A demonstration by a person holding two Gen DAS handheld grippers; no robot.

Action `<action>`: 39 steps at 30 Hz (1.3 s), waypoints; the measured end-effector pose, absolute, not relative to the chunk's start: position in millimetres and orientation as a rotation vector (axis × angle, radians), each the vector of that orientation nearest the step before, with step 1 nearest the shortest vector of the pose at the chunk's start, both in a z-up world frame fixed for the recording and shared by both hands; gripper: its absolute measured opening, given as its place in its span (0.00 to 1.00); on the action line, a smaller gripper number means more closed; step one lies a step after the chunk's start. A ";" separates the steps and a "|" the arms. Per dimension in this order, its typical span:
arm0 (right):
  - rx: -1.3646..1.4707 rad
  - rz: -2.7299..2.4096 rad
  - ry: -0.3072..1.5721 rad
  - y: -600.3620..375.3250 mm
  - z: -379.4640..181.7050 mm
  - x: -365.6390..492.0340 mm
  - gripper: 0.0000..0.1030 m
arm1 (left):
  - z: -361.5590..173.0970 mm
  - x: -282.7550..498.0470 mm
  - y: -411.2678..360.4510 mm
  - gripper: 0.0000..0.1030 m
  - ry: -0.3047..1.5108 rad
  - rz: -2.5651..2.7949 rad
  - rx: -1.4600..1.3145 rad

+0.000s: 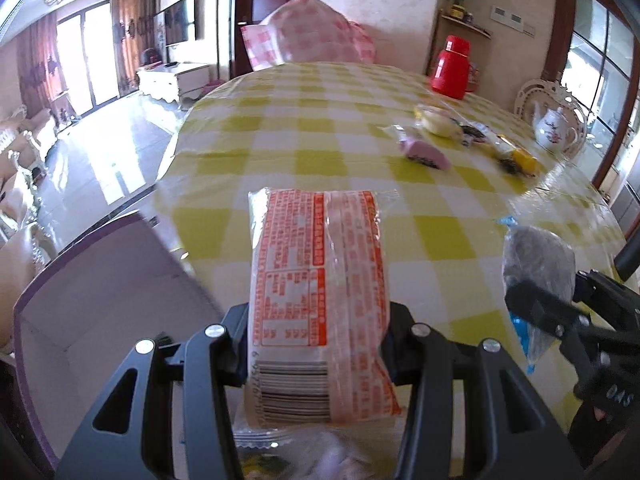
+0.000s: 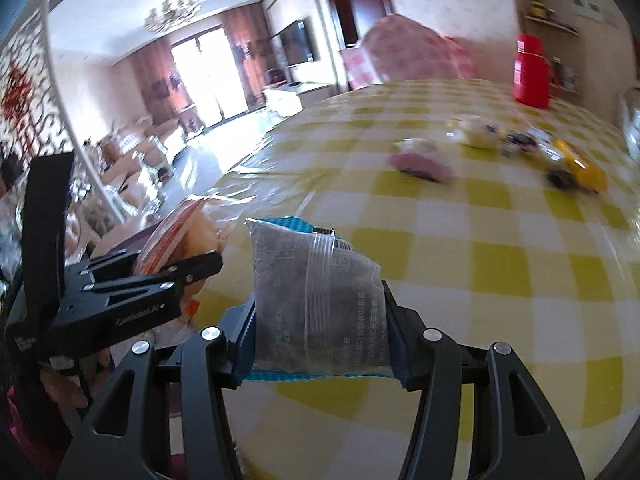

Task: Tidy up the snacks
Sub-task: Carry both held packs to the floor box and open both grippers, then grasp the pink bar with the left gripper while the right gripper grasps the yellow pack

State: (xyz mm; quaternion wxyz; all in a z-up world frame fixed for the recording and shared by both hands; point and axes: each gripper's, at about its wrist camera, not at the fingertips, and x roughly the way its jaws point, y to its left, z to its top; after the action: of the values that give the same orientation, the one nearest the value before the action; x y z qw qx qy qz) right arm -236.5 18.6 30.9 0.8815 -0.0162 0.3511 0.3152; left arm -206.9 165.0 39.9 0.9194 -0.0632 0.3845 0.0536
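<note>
My left gripper [image 1: 316,344] is shut on a long orange-printed snack packet [image 1: 316,280], held lengthwise above the table's near edge. My right gripper [image 2: 320,328] is shut on a dark snack in a clear and blue wrapper [image 2: 312,300]. That dark snack [image 1: 536,272] and the right gripper [image 1: 560,312] also show at the right of the left wrist view. The left gripper [image 2: 176,276] with its orange packet [image 2: 176,236] appears at the left of the right wrist view. Loose snacks lie far across the table: a pink one [image 1: 424,154], a cream one [image 1: 436,120], a yellow one [image 1: 520,160].
An open white box with a purple rim [image 1: 100,292] sits low at the left, beside the table edge. The round table has a yellow checked cloth [image 1: 304,136]. A red flask [image 1: 452,66], a white teapot [image 1: 556,126] and a pink checked chair cover [image 1: 312,32] stand at the far side.
</note>
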 end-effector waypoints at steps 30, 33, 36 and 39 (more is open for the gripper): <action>-0.252 0.956 0.708 154.4 22.8 -294.3 0.74 | 78.1 -270.4 317.1 0.96 0.690 0.629 -0.174; -0.160 0.862 0.680 117.5 27.9 -274.0 0.85 | 83.9 -271.1 307.1 0.98 0.647 0.640 -0.175; -0.083 0.735 0.656 68.6 33.4 -252.9 0.85 | 92.0 -268.6 285.6 0.98 0.588 0.643 -0.178; -0.011 0.576 0.651 7.7 38.3 -231.9 0.85 | 97.1 -252.3 255.6 0.98 0.577 0.519 -0.225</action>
State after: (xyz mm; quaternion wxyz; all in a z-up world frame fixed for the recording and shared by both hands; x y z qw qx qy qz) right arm -231.9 7.7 38.3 0.9069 -0.0055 0.3156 0.2792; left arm -252.3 255.6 97.1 0.9195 -0.1094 0.2809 0.2523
